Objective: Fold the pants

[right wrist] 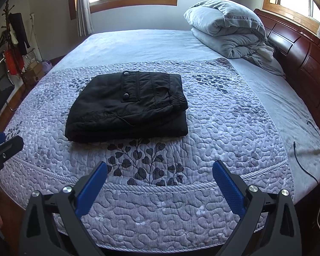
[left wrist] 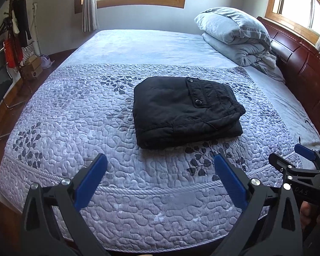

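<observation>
Black, padded fabric: pants folded into a compact, roughly square bundle, flat on the quilted bedspread of the bed. Snap-buttoned pocket flap on top, elastic waistband at the 3 o'clock edge, a lower layer peeking out along the 6 o'clock edge. Looks finished, or very nearly: layers stacked, edges fairly square, nothing trailing loose. At most a small squaring-up of that lower layer left, by judgement.

Left claw: spread wide, empty, blue pads apart, low over the near edge of the bed. Bundle at about 12 o'clock from it in the left wrist view, slightly toward 1, well apart, with open quilt between. Right claw: likewise spread wide, holding nothing. Bundle at about 11 o'clock from it in the right wrist view, also well apart, not touching.

Each claw partly visible in the other's view: right one at 3 o'clock of the left wrist picture, left one at 9 o'clock of the right wrist picture. Neither in contact with the fabric.

Elsewhere: rolled grey duvet at 1 o'clock by the wooden headboard, thin black cable at 3 o'clock on the sheet.
</observation>
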The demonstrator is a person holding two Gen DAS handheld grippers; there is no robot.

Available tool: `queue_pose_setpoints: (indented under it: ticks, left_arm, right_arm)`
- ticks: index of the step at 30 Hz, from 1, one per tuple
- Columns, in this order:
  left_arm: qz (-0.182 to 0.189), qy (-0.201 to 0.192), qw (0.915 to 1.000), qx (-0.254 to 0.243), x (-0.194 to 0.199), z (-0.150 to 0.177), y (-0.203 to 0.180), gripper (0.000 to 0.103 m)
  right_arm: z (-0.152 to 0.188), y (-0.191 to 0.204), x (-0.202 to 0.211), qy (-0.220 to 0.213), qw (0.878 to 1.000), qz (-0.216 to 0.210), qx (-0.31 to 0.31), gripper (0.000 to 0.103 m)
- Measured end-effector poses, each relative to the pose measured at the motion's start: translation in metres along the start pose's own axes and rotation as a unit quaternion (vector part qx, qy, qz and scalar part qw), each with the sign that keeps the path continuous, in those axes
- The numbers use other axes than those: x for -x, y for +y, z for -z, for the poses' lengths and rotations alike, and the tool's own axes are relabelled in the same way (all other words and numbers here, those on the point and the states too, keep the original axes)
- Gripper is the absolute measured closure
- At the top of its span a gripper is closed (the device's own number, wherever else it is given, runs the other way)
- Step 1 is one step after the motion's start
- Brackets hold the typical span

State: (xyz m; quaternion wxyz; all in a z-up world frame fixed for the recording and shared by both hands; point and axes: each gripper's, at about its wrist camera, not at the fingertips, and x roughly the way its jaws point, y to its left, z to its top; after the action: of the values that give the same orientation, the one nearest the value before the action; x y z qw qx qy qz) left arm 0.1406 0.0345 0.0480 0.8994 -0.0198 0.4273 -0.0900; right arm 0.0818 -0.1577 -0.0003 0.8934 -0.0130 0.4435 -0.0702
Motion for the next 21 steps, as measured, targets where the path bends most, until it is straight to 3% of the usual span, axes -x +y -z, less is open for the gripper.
queue_pose_setpoints:
  ticks: [21]
  left_arm:
    - [0.001, 0.002, 1.0000, -0.006, -0.0033, 0.0016, -0.0016, 0.003]
  right_arm:
    - [0.0002, 0.0012, -0.0030, 0.000, 1.000, 0.005, 0.006, 0.004]
